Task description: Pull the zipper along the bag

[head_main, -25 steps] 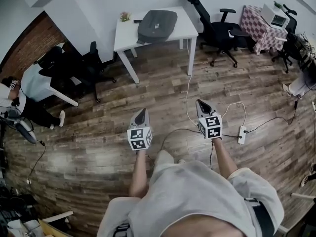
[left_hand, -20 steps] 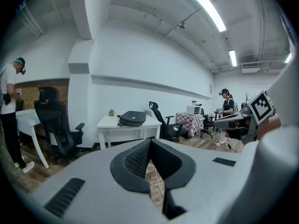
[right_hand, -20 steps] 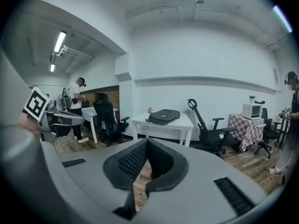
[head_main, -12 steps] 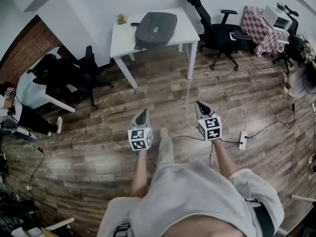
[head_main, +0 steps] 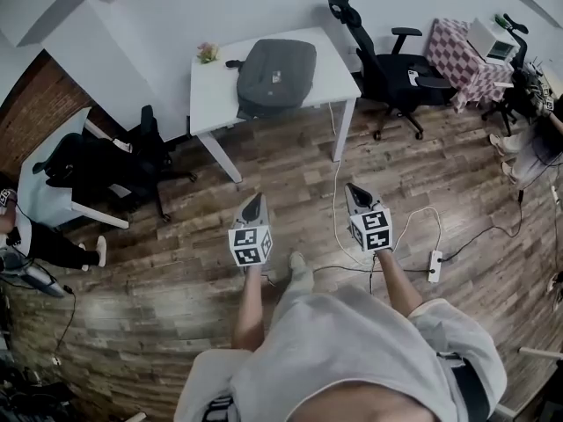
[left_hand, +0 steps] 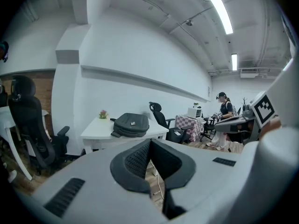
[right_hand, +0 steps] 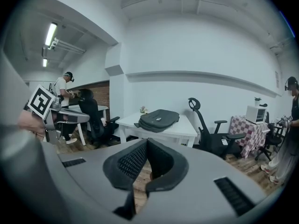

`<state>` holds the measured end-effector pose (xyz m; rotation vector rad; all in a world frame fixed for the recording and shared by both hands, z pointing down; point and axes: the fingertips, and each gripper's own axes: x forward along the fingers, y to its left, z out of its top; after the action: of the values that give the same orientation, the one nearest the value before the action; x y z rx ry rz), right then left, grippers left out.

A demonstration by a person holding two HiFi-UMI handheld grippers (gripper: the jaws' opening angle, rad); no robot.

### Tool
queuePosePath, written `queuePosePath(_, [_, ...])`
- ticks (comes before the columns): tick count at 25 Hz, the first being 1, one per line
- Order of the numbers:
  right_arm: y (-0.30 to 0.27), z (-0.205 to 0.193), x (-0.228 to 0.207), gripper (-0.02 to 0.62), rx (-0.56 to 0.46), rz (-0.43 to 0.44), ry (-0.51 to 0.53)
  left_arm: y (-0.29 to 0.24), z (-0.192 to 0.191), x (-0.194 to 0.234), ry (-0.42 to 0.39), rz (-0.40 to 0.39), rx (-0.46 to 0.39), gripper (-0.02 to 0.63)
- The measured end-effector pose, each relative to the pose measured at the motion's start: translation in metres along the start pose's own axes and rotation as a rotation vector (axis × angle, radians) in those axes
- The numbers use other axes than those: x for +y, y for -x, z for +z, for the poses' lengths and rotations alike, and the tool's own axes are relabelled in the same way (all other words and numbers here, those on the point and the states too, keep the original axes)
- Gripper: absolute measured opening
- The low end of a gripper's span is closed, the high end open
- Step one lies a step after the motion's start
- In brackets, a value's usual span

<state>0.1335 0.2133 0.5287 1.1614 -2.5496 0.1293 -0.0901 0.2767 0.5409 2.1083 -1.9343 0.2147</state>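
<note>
Wood floor fills most of the head view, and a white desk stands against the pale wall at the top. On the desk lies the bag, dark grey and flat, filling the middle and right of the top. A small plant sits near the desk's rear left corner, apart from the bag. From this far off the zipper cannot be made out.

Both grippers are held out over the floor in front of the person, side by side, well short of the desk and well apart from the bag. The left gripper points toward the desk with its jaws together, tips meeting and nothing between them. The right gripper is the same, its jaws closed on nothing. Each gripper view shows the bag on the desk beyond the closed tips.

A black chair stands just right of the desk, and farther right is a table with a checked cloth. A white cable runs across the floor from beside the desk's right leg, and a power strip lies on the floor right of the right gripper. A brick wall shows at the left.
</note>
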Motion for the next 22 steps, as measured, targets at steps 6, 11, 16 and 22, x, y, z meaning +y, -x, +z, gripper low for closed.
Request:
queuePosePath(6, [-0.073, 0.031, -0.021, 0.014, -0.005, -0.027, -0.001, -0.068, 0.032, 0.045, -0.009, -0.023, -0.009, 0.026])
queuePosePath(11, [-0.130, 0.053, -0.035, 0.014, -0.008, -0.049, -0.004, -0.121, 0.055, 0.079, -0.020, -0.046, -0.013, 0.026])
queuePosePath(16, [-0.171, 0.063, -0.046, 0.014, -0.002, -0.063, -0.005, -0.162, 0.069, 0.099, -0.034, -0.073, -0.013, 0.026])
queuePosePath(22, [-0.196, 0.054, -0.060, 0.014, 0.036, -0.076, -0.010, -0.199, 0.071, 0.102, -0.039, -0.108, 0.010, 0.026])
